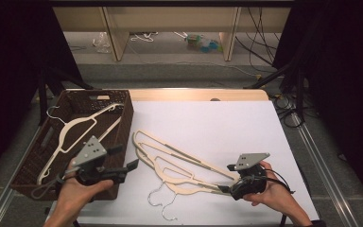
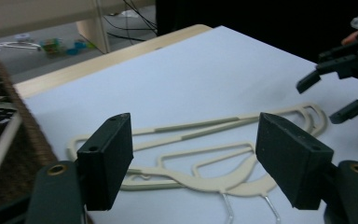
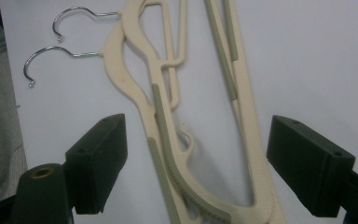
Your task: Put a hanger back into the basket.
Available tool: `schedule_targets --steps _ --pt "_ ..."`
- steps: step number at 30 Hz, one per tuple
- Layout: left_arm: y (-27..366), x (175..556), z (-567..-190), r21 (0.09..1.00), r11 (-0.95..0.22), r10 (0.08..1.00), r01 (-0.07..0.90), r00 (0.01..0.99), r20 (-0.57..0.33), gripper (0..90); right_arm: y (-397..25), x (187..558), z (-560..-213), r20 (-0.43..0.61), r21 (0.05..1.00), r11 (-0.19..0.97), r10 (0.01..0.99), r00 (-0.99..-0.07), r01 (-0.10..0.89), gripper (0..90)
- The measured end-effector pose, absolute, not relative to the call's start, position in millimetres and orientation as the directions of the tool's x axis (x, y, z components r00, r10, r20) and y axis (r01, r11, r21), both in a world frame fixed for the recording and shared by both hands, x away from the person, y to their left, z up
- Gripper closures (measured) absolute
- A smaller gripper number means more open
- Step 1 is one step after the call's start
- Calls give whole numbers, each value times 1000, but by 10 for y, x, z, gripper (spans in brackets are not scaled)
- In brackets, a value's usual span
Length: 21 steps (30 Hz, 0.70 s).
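Two cream hangers [image 1: 179, 163] lie stacked on the white counter [image 1: 217, 127], btwn both tongs. Right tongs [image 1: 226, 178] sit at the hangers' shoulder end, jaws wide apart w/ the arms lying btwn them in the right gripper view; can't tell if they touch. Left tongs [image 1: 126, 158] hover near the basket [image 1: 123, 101] edge, jaws wide apart, holding nothing, hangers just ahead. A third hanger [image 1: 75, 132] lies in the basket. Hanger ends cut off at the bottom of the right gripper view.
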<state>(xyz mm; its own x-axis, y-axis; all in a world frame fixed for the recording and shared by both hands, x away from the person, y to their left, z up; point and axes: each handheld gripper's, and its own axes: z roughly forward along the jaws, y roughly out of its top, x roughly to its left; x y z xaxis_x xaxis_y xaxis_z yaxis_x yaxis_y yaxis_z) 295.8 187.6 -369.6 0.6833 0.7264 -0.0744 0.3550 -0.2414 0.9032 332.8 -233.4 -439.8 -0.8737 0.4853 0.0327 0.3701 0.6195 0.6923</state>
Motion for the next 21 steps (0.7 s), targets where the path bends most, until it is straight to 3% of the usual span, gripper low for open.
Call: schedule_targets --steps 9,21 --pt "1673 2859 -4095 888 -278 681 366 727 -87 267 -2210 3290 -4443 27 680 647 448 -894 345 247" --pt "1638 2805 -4276 893 -285 663 350 744 -80 215 -2171 3272 -4500 30 672 656 438 -899 342 242"
